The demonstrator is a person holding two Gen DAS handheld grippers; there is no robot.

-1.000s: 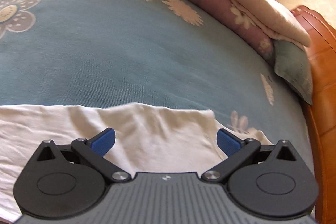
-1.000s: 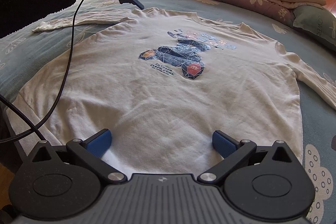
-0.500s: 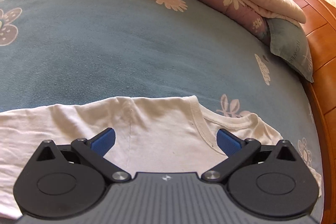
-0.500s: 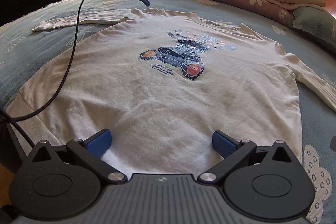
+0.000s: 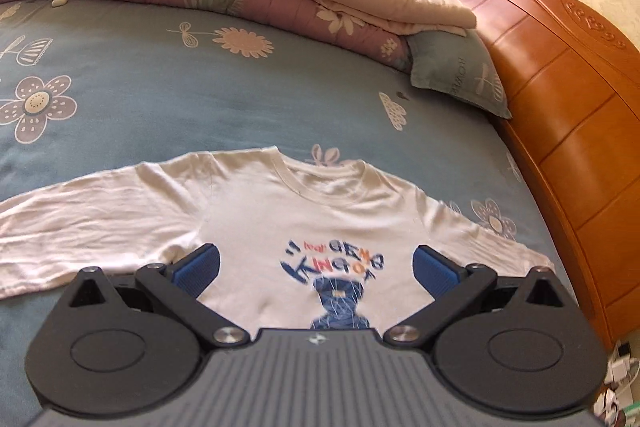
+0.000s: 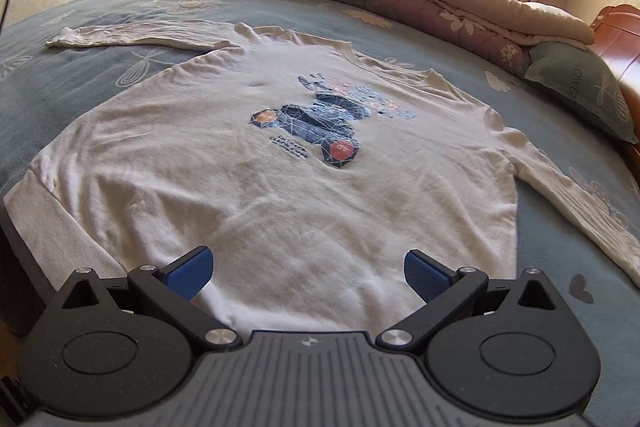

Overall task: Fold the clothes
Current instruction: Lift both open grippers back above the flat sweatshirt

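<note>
We see the white shirt (image 6: 280, 187) lying flat, print up, on the bed (image 6: 120, 79). To fold well, we take the left sleeve (image 6: 132, 37) first with the left gripper (image 5: 316, 267), then the right sleeve (image 6: 580, 203) with the right gripper (image 6: 306, 269); both jaws stand apart, empty.

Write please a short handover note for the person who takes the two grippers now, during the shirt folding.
Left gripper: open, empty, above the chest print.
Right gripper: open, empty, over the hem.
White long-sleeved shirt: flat on the blue bedsheet, print up, both sleeves spread out.
Done: shirt laid out.
Left: every fold; probably sleeves in first, then the body.
</note>
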